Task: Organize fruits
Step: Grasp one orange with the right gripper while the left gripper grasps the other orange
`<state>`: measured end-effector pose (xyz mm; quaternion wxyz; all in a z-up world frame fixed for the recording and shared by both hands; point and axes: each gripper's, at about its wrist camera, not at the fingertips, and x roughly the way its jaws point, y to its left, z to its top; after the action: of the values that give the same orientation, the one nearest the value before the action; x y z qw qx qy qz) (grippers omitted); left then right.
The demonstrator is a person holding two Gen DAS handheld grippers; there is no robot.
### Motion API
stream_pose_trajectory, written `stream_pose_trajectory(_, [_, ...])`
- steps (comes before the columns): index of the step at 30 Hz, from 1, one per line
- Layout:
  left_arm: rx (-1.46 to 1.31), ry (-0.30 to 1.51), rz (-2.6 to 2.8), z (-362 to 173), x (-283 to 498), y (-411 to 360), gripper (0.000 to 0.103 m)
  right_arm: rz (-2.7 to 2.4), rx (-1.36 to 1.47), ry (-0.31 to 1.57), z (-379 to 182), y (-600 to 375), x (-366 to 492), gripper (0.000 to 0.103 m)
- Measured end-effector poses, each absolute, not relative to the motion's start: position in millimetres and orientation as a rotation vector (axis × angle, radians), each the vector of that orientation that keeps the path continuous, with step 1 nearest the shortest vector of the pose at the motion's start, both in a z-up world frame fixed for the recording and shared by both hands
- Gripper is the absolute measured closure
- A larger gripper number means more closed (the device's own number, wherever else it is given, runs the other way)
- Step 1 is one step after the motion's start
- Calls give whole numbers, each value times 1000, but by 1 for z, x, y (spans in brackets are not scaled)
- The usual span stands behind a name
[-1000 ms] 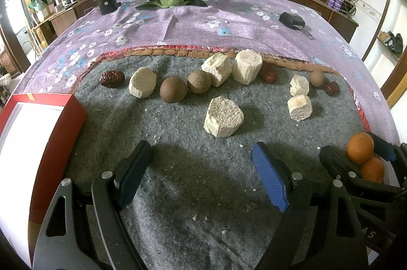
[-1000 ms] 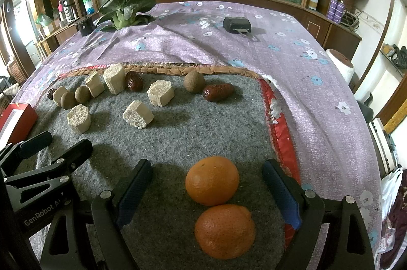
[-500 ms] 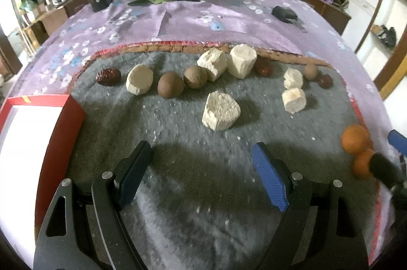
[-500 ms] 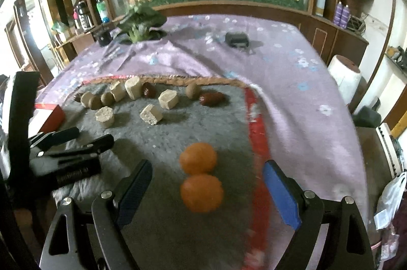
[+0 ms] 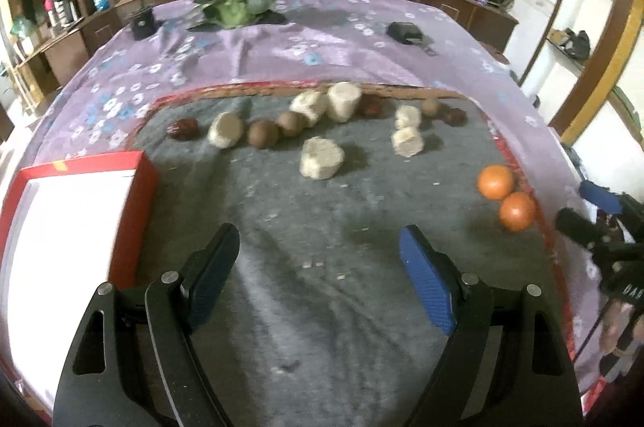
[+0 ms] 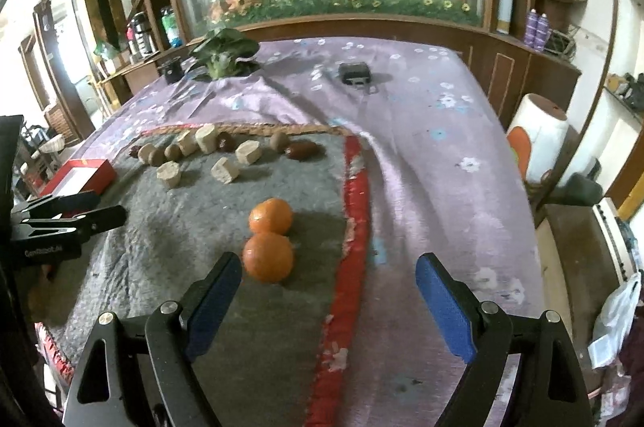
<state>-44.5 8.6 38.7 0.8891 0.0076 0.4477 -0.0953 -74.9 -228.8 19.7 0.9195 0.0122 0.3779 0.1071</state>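
Two oranges [image 5: 496, 181] [image 6: 268, 256] lie touching on the grey mat [image 5: 322, 306] near its right red border. Several pale cut fruit chunks [image 5: 321, 158], brown round fruits [image 5: 262, 134] and dark red dates [image 5: 183, 129] lie along the mat's far edge. A red box with a white inside [image 5: 72, 209] stands at the mat's left. My left gripper [image 5: 318, 278] is open and empty above the mat's near middle. My right gripper [image 6: 328, 290] is open and empty, raised just behind the oranges.
A purple flowered cloth [image 6: 422, 153] covers the table. A leafy green vegetable [image 5: 235, 4] and two small black objects [image 5: 404, 32] sit at the back. A white roll [image 6: 539, 137] stands off the table's right side.
Both grippers have pulled back and up from the mat. The oranges, earlier between my right fingers, now lie ahead of them. The fruits have not moved.
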Motion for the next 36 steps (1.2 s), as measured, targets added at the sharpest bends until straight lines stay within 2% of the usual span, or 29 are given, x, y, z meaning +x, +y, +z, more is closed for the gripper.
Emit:
stream_pose_trajectory(4, [12,940,-223,39,-42,-3,21,297,3,783,16,-212,-73,17])
stream_pose_trajectory(6, [12,940,-226,39,-41,-6,21,320,-10,807,8,-204,-66,33])
stream_pose_trajectory(9, [9,939,-228,41,-40,-8,21,338,-12,856,-7,-196,-51,52])
stream_pose_trajectory(10, [11,936,-231,42,-39,-10,21,336,-19,862,-12,-194,-47,56])
stream_pose_trajectory(11, [12,934,-235,43,-38,-11,21,326,-27,871,-16,-194,-45,68])
stream_pose_trajectory(12, [14,932,-240,44,-38,-14,21,326,-27,871,-16,-194,-45,70])
stream_pose_trajectory(22, [69,933,-371,45,-27,-72,21,279,29,821,-3,-229,-67,70])
stream_pose_trajectory(32, [199,959,-481,23,-14,-129,22,163,87,808,2,-272,-76,70])
stream_pose_trajectory(33, [202,960,-494,21,-14,-132,24,161,93,808,2,-274,-77,70])
stream_pose_trajectory(34, [206,960,-497,20,-14,-133,34,159,98,808,2,-276,-77,70])
stream_pose_trajectory(35, [211,965,-495,17,-13,-134,51,158,100,808,2,-276,-77,70])
stream_pose_trajectory(36, [205,985,-498,12,-11,-134,57,159,97,807,3,-275,-77,70])
